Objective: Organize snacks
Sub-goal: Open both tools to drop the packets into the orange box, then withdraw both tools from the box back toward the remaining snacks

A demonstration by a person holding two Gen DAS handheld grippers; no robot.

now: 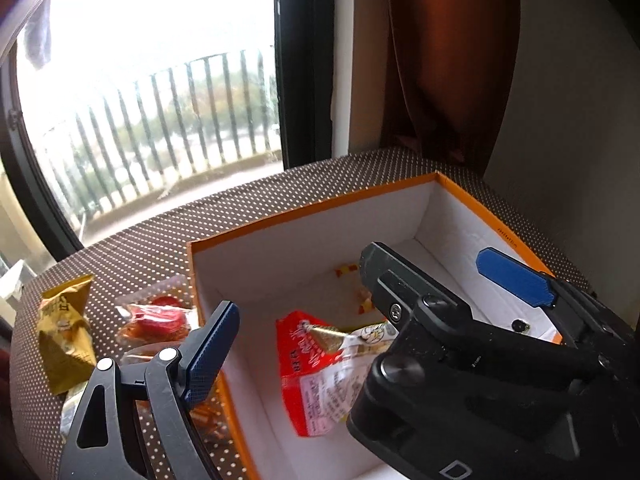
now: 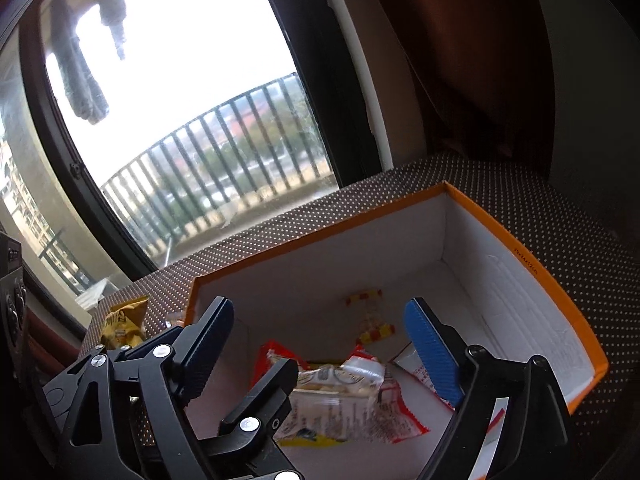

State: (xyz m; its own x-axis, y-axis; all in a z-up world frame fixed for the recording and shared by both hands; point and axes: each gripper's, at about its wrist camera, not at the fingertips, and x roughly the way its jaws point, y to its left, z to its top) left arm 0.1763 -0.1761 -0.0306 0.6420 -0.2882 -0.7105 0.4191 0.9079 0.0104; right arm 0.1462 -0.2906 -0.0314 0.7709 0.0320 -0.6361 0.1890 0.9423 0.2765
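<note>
An orange box with a white inside [image 1: 304, 216] [image 2: 560, 292] stands on the dotted brown surface. In it lie a red-and-white packet [image 1: 308, 360] [image 2: 400, 408], a clear packet of pale pieces [image 2: 336, 384] and small red-and-yellow wrapped sweets [image 1: 346, 269] [image 2: 368, 296]. My left gripper [image 1: 356, 282] hangs open over the box's left wall, its pads holding nothing. A black finger [image 1: 404, 300] of the other gripper crosses between them. My right gripper [image 2: 318, 306] is open above the box, and the clear packet lies loose below it.
Left of the box lie a yellow packet [image 1: 66, 332] [image 2: 124, 320] and a clear packet with red contents [image 1: 160, 320]. A window with a railing [image 2: 224, 148] is behind. A brown curtain [image 1: 448, 60] hangs at the back right.
</note>
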